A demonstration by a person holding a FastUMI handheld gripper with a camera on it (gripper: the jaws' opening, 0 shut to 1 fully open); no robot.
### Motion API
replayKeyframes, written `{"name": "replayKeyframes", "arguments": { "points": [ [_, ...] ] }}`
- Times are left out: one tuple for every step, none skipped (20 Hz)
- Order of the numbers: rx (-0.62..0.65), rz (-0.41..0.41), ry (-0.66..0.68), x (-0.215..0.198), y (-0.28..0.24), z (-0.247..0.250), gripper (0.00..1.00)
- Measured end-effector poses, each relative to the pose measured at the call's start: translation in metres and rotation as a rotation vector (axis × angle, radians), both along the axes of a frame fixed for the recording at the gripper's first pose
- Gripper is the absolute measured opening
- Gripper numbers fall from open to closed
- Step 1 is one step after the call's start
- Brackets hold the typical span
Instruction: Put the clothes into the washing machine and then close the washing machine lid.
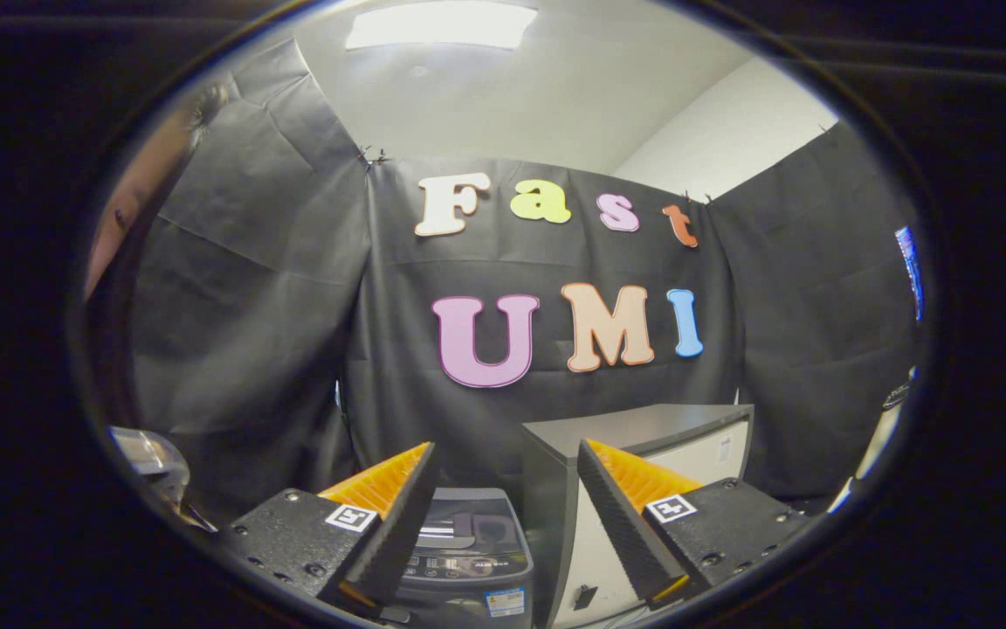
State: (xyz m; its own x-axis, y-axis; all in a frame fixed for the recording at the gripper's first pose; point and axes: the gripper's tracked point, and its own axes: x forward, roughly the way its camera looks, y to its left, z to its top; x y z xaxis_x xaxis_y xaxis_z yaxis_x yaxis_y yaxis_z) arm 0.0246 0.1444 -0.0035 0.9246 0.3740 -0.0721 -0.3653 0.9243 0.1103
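Dark plastic marked the washing machine (468, 546), seen low between the fingers of the tool (503, 515), which was held spread and empty, raised as if for an approach. A grey cabinet (643, 428) stood just beside it. Clothes could not be made out.

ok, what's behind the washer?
Behind the washer: black cloth wall. A grey cabinet stands beside it. The open gripper covers the washer's sides; its lid and drum can't be seen.
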Motion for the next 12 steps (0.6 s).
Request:
{"name": "replayKeyframes", "arguments": {
  "points": [
    [0.0,0.0,-0.002,-0.0012,-0.0006,-0.0008,0.96],
    [0.001,0.0,-0.001,-0.0015,-0.0013,-0.0003,0.96],
    [0.002,-0.001,-0.003,-0.0013,-0.0013,-0.0002,0.96],
    [0.003,-0.001,-0.002,-0.0009,-0.0016,0.0006,0.96],
    [0.003,-0.002,-0.003,-0.0012,-0.002,0.0004,0.96],
    [0.004,-0.002,-0.004,-0.0013,-0.0018,0.0014,0.96],
    [0.006,-0.001,-0.005,-0.0012,-0.0014,0.0018,0.96],
    [0.006,0.0,-0.005,-0.0014,-0.0011,0.0013,0.96],
    [0.006,0.0,-0.004,-0.0016,-0.0011,0.0008,0.96],
    [0.005,0.0,-0.004,-0.0008,-0.0008,0.0005,0.96],
    [0.004,0.0,-0.004,-0.0011,-0.0006,0.0007,0.96],
    [0.002,0.0,-0.002,-0.0016,-0.0007,0.0004,0.96]
  ]
}}
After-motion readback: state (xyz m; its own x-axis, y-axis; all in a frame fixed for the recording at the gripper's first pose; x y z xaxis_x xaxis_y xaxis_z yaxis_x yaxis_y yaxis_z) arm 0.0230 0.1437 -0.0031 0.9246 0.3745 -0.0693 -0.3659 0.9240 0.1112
